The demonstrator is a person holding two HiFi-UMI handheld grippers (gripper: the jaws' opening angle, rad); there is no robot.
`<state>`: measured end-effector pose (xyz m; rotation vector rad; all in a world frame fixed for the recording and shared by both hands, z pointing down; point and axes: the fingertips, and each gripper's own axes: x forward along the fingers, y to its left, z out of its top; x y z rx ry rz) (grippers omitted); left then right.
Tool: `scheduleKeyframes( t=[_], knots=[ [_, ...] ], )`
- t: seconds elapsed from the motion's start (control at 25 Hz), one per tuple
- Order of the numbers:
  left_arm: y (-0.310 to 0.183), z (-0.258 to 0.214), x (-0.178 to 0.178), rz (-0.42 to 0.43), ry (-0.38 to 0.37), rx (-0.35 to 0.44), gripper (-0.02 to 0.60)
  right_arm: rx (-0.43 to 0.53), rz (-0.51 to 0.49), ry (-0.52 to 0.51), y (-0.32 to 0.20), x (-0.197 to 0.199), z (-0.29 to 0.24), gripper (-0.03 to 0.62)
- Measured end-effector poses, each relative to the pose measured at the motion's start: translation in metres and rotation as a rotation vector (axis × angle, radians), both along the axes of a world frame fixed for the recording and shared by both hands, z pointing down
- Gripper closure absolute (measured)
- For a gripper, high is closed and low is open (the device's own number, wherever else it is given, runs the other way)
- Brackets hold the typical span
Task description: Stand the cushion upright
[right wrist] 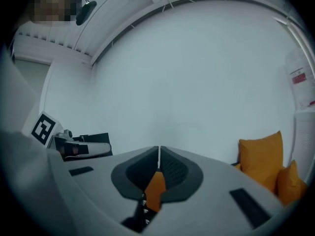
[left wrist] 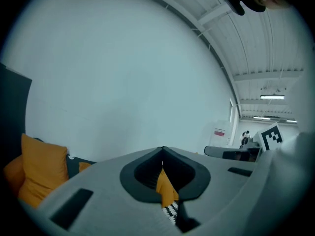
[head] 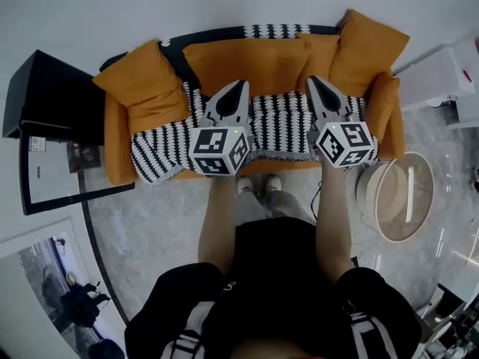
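1. Black cabinet (head: 45,96): stood at the far left, just beside the arm of the orange sofa (head: 116,148).

2. Left cushion (head: 142,84): leaned in the sofa's left corner. It also showed at the left edge of the left gripper view.

3. Left hand-held gripper (head: 241,84): carried on an outstretched forearm (head: 217,223), marker cube toward the person, nose toward the sofa back and close to level. Its jaws were pressed together at the tips (left wrist: 162,154), with nothing pinched. The white wall (left wrist: 123,82) filled the view ahead. Orange fabric and a strip of the patterned throw (head: 281,122) showed only low down, through the gap behind the tips.

4. Centre cushion (head: 247,66): stood upright against the backrest at mid-sofa, above the throw draped over the seat. In the head view both gripper noses overlapped its lower edge. Contact could not be confirmed.

5. Right hand-held gripper (head: 314,81): held parallel to the left one and well apart from it, in the same near-level pose. Its jaws were likewise closed tip to tip (right wrist: 158,151) and empty.

6. Right cushions (head: 370,47): stacked in the right corner.

7. Round side table (head: 400,197): stood just beside the sofa's right end.
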<state>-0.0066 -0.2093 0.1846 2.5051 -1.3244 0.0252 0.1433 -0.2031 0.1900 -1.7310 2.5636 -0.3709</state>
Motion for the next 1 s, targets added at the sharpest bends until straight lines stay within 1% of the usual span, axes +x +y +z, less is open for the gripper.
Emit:
scheduleKeyframes(
  t=[0.12,0.2,0.28,0.4,0.68,1.0],
  knots=[
    [0.017,-0.013,-0.002,-0.037,-0.024,0.025,0.572,0.020,-0.023,0.013,0.024,-0.002,-0.011,0.577],
    [0.024,-0.018,-0.004,-0.067,-0.061,0.051,0.572,0.022,-0.023,0.023,0.035,0.000,-0.012,0.577],
    [0.027,-0.023,-0.009,-0.102,-0.101,0.077,0.572,0.028,-0.020,0.047,0.040,-0.001,-0.014,0.579],
    [0.031,-0.032,-0.019,-0.146,-0.123,0.107,0.572,0.049,-0.034,0.065,0.041,-0.009,-0.020,0.580],
    [0.036,-0.046,-0.023,-0.160,-0.127,0.143,0.572,0.117,-0.059,0.079,0.034,-0.023,-0.046,0.580],
    [0.032,-0.050,-0.018,-0.145,-0.131,0.151,0.572,0.121,-0.068,0.089,0.029,-0.024,-0.048,0.580]
  ],
)
